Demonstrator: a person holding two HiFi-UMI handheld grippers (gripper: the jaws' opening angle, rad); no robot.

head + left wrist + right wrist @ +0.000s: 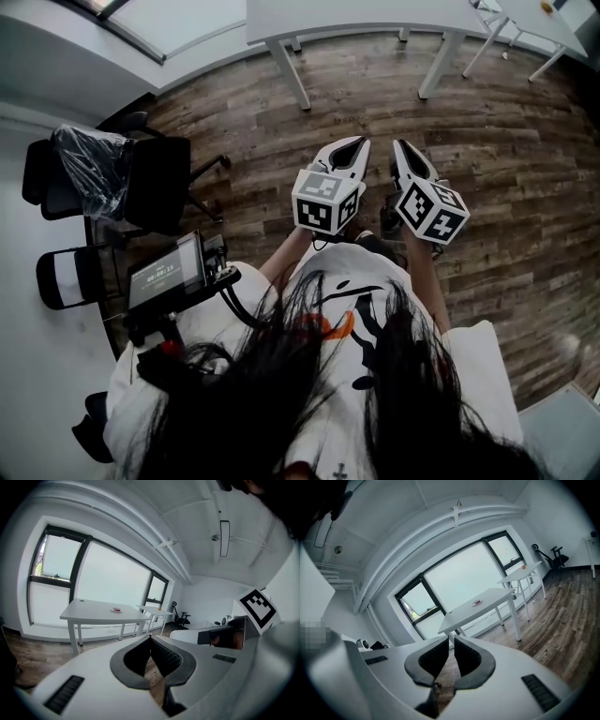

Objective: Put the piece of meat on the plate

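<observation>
Head view, tools: left tool [363, 141] and right tool [401, 143] were held side by side before the person's body, over the wooden floor [281, 112].
Head view, desk: a white desk [356, 19] stood ahead, well apart.
Left gripper view, tool: the left tool's [150, 638] tips were pressed together, empty.
Left gripper view, target: a reddish speck, likely the piece of meat [116, 610], already lay on a pale disc, seemingly the plate [113, 611], far ahead, left of the tool's line.
Right gripper view, tool: the right tool [451, 638] was parted by a thin slit, empty.
Right gripper view, target: the speck [476, 602] lay far ahead, to the right.
Judgement: neither tool looked nearer; its long axis was too small to tell.
</observation>
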